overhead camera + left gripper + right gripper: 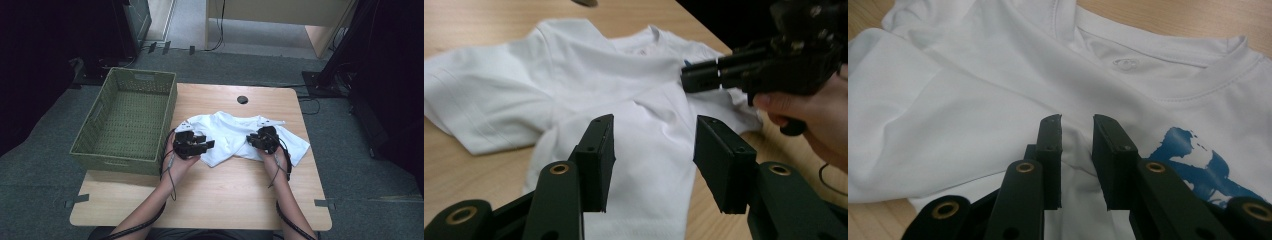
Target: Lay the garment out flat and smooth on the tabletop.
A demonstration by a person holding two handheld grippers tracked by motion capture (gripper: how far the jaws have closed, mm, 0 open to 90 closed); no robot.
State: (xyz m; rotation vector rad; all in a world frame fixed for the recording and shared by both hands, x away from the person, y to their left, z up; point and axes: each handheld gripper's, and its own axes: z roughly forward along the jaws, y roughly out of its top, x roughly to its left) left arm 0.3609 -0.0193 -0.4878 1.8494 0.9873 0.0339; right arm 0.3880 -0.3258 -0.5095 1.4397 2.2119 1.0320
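Both grippers, left (pixel 209 144) and right (pixel 251 140), hover with jaws spread and empty over the white T-shirt (pixel 235 137) at frame centre; each should pinch one fabric layer cleanly.

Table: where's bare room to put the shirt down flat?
Free: the wooden strip of table between the white T-shirt and the near edge, flanked by the forearms; also the green basket, left. Crowded: mid-table, where both tongs work over the shirt.
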